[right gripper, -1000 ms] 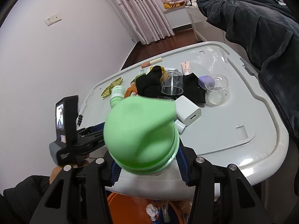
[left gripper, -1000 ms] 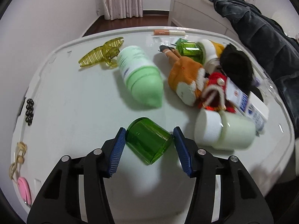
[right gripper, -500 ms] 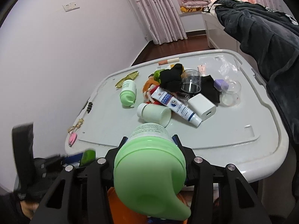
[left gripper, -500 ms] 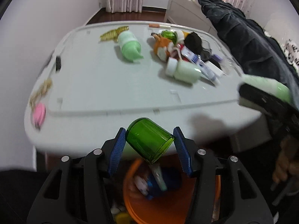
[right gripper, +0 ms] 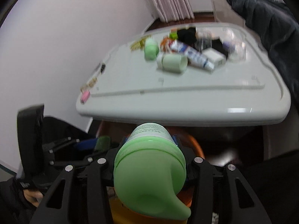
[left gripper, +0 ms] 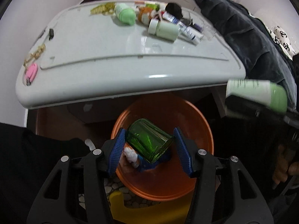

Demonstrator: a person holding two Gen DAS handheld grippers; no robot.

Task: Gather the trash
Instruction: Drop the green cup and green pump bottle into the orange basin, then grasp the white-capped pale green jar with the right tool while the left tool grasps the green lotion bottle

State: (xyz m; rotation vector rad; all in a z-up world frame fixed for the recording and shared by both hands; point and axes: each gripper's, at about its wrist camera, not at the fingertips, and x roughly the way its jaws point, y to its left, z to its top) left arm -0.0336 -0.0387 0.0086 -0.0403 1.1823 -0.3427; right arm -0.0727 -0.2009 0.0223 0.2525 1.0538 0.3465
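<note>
In the left wrist view my left gripper [left gripper: 149, 149] hangs over an orange bin [left gripper: 201, 123] below the table edge. A clear green cup [left gripper: 147, 140] sits tilted between the blue pads; the left pad touches it, the right pad stands a little apart. My right gripper [right gripper: 149, 143] is shut on a light green bottle [right gripper: 149, 160], cap toward the camera, above the same bin [right gripper: 196, 145]. That bottle also shows at the right in the left wrist view [left gripper: 257, 93].
The white table [left gripper: 112, 71] carries another green bottle [left gripper: 125, 15], a pale green jar [left gripper: 164, 29], a tube [left gripper: 190, 33], a plush toy [left gripper: 145, 15], a hair clip [left gripper: 101, 9] and a pink item [left gripper: 30, 72]. A dark coat [left gripper: 243, 31] lies at right. Trash lies in the bin.
Both grippers moved back from the table and down over the orange bin. The left jaws have widened slightly around the green cup. The right still holds the bottle.
</note>
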